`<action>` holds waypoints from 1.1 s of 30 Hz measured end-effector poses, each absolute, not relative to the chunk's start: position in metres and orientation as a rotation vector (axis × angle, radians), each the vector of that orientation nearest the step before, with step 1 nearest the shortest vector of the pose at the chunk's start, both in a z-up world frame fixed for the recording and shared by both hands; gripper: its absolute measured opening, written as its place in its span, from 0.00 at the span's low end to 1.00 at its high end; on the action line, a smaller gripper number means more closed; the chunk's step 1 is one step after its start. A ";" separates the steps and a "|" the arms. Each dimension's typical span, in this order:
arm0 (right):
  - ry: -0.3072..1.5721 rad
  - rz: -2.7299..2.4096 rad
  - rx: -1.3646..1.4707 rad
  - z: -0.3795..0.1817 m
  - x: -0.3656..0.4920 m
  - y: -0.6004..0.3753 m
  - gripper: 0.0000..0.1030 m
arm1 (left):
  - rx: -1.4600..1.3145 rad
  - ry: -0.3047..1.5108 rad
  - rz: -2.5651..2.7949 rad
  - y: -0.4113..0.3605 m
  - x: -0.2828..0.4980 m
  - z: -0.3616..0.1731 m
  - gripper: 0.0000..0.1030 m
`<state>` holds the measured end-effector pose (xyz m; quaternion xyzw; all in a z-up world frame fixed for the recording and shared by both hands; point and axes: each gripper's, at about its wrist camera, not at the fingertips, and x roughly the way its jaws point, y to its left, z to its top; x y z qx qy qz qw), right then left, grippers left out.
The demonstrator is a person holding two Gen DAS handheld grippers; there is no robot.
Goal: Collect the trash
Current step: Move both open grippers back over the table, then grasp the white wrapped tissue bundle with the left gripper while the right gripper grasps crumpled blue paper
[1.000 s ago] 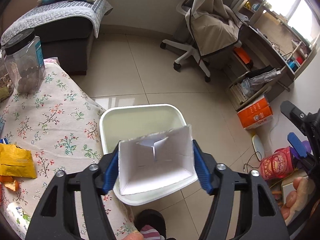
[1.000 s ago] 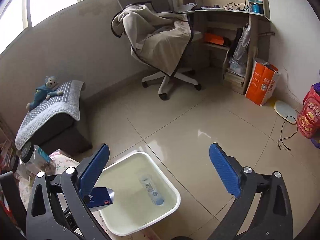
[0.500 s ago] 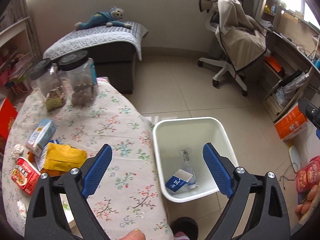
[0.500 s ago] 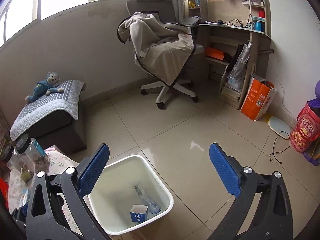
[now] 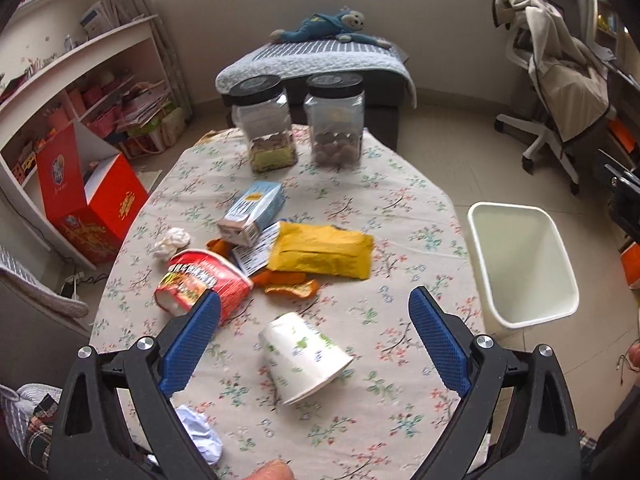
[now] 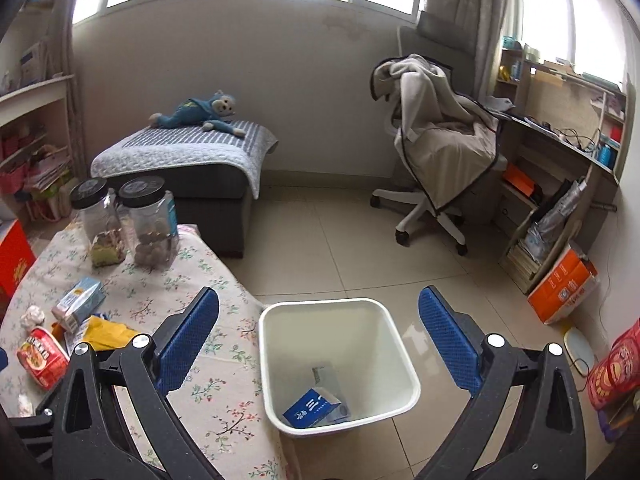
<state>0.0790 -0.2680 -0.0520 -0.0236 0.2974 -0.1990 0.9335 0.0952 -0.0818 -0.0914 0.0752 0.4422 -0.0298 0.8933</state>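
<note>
Trash lies on the floral table (image 5: 400, 208): a tipped white paper cup (image 5: 304, 356), a red noodle tub (image 5: 202, 286), a yellow packet (image 5: 320, 254), a blue-white carton (image 5: 252, 214), orange peel (image 5: 292, 286), a crumpled tissue (image 5: 172, 242) and crumpled paper (image 5: 200, 436). My left gripper (image 5: 312, 300) hovers over the cup; its jaws are opening and grip nothing. The white bin (image 5: 520, 264) stands on the floor right of the table. My right gripper (image 6: 319, 296) is open and empty above the bin (image 6: 340, 303), which holds a blue carton (image 6: 312, 406) and a clear bottle (image 6: 326, 376).
Two black-lidded jars (image 5: 262, 124) (image 5: 334, 120) stand at the table's far end. A red box (image 5: 86, 208) and shelves are left of the table. A draped office chair (image 6: 436, 152), a footstool (image 6: 180, 160) and an orange box (image 6: 560, 284) stand around the tiled floor.
The left gripper let go of the white-and-blue carton, which dropped into the bin, then opened wide and swung left from the bin to over the table. The right gripper shifted and rolled, staying open.
</note>
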 end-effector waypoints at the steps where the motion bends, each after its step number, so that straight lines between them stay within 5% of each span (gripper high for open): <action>1: 0.622 -0.379 -0.061 -0.054 0.082 -0.258 0.93 | 0.159 0.942 -0.053 -0.069 0.094 -0.092 0.89; 8: 0.782 -0.129 -0.107 -0.081 0.100 -0.193 0.93 | 0.231 1.183 0.036 0.028 0.097 -0.127 0.89; 13: 0.947 0.279 -0.193 -0.108 0.090 -0.124 0.93 | 0.001 1.444 0.084 0.108 0.111 -0.182 0.89; 22: 1.131 0.678 -0.296 -0.155 0.052 -0.045 0.93 | -0.140 1.513 0.074 0.149 0.121 -0.229 0.84; 24: 1.177 0.724 -0.255 -0.163 0.048 -0.035 0.93 | -0.134 1.525 0.036 0.145 0.122 -0.232 0.80; 29: 1.317 0.814 -0.094 -0.186 0.046 -0.007 0.93 | -0.074 1.581 -0.016 0.138 0.116 -0.249 0.37; 33: 1.403 0.807 0.083 -0.195 0.055 0.007 0.93 | -0.078 1.505 -0.041 0.144 0.108 -0.232 0.36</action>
